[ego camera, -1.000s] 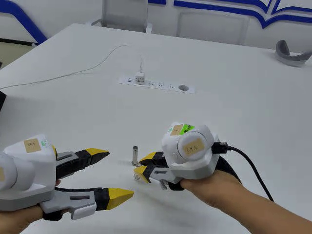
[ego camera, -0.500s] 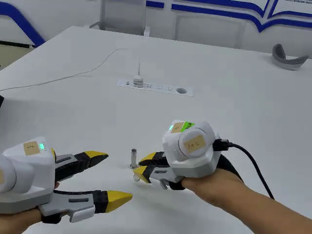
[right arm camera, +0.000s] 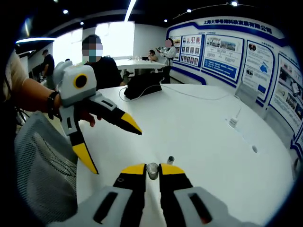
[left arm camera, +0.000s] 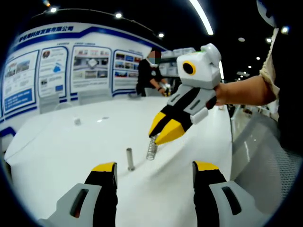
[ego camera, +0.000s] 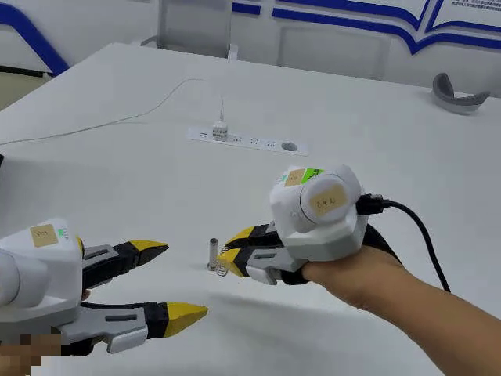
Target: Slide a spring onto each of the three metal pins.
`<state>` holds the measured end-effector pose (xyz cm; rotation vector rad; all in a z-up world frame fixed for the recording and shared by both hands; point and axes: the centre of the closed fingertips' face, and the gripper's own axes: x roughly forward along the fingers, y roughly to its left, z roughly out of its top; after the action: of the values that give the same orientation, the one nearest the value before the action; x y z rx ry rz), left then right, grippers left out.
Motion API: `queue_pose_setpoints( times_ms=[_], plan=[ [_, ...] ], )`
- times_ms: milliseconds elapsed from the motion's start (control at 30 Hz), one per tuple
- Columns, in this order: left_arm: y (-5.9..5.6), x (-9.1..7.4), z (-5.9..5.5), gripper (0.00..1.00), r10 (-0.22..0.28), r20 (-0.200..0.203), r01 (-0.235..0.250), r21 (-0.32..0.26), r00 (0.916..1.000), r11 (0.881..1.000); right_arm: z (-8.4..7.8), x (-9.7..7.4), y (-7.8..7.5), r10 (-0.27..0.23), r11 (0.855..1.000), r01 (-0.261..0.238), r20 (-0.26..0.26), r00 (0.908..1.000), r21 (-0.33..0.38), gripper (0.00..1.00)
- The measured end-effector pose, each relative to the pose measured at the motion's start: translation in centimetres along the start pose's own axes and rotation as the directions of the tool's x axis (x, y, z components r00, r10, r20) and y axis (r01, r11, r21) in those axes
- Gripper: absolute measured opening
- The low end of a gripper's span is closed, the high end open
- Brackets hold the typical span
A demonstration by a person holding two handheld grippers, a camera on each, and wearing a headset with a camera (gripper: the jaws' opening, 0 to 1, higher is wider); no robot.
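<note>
The right gripper [ego camera: 228,252] has its jaws drawn nearly together, pinching a small coiled spring [right arm camera: 152,170] between the yellow tips. The spring hangs below the tips with its lower end close to the white table [ego camera: 376,164]; whether it touches the surface cannot be told. It sits just beside the one metal pin [ego camera: 213,253] in sight, not over it. The pin stands upright and bare on the near part of the table. The left gripper [ego camera: 182,280] is on the pin's other side, a little apart, with its jaws spread wide and nothing between them, its tips aimed toward the pin. Farther back, toward the table's far edge, a power strip [ego camera: 246,141] lies flush in the tabletop with a cable [ego camera: 117,119] trailing off to the left edge.
</note>
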<state>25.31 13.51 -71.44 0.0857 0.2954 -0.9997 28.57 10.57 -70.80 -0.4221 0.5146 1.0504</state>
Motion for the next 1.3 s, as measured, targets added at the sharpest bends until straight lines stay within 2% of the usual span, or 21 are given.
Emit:
queue_pose_setpoints(
  times_ms=[433, 733, 1300],
  plan=[
    [0.2, -0.4, -0.1, 0.65, 0.014, 0.008, -0.014, -0.003, 0.9999, 1.0, 1.9, -0.7, -0.6, 0.002, 0.999, -0.003, -0.006, 1.0, -0.038, 0.12],
    [0.4, -0.6, -0.1, 0.65, 0.022, 0.011, -0.022, -0.004, 0.9997, 1.0, 3.2, -0.8, -1.6, -0.004, 0.999, 0.004, -0.002, 1.0, -0.048, 0.12],
    [0.7, -0.8, -0.2, 0.65, 0.025, 0.008, -0.025, -0.006, 0.9997, 1.0, 4.6, 0.3, -3.3, -0.004, 0.999, 0.003, -0.017, 0.9998, -0.045, 0.12]
  ],
)
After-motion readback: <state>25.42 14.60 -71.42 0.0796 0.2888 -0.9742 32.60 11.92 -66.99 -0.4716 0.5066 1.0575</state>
